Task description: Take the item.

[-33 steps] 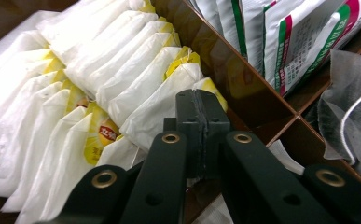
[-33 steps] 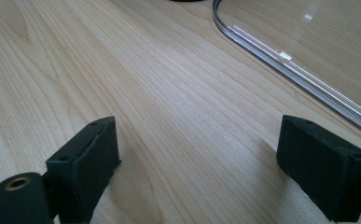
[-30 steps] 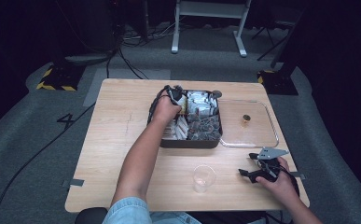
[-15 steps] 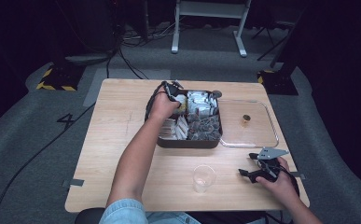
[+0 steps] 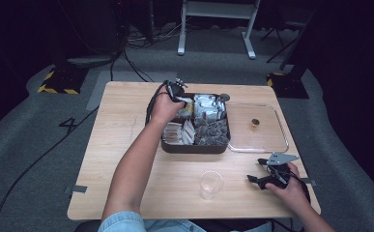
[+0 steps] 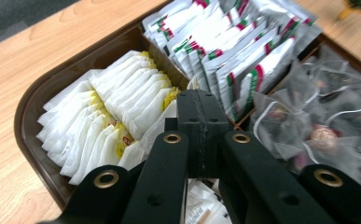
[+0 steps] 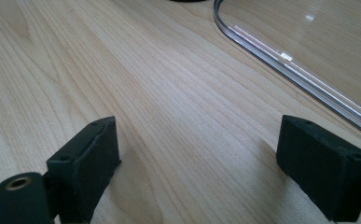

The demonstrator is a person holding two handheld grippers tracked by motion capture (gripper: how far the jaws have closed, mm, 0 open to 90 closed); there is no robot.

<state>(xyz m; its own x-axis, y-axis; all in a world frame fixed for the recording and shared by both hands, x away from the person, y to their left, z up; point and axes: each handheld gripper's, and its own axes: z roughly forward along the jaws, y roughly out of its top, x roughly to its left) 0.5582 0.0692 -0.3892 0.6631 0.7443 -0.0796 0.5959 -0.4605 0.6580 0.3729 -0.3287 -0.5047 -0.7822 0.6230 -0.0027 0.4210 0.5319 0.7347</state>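
Fingers of my left gripper [image 6: 201,116] are pressed together over the brown tray [image 6: 33,100], among soft white paper sachets [image 6: 117,109]; whether one is pinched, I cannot tell. Right gripper [image 7: 199,163] gapes wide on grained wood beside the clear lid [image 7: 308,51].

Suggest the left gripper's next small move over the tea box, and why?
Probably lift straight up a little. The left gripper has its jaws closed together at the edge of the white and yellow tea packets in the brown box; a packet may be pinched, but I cannot confirm it. The clear cup waits empty near the right gripper.
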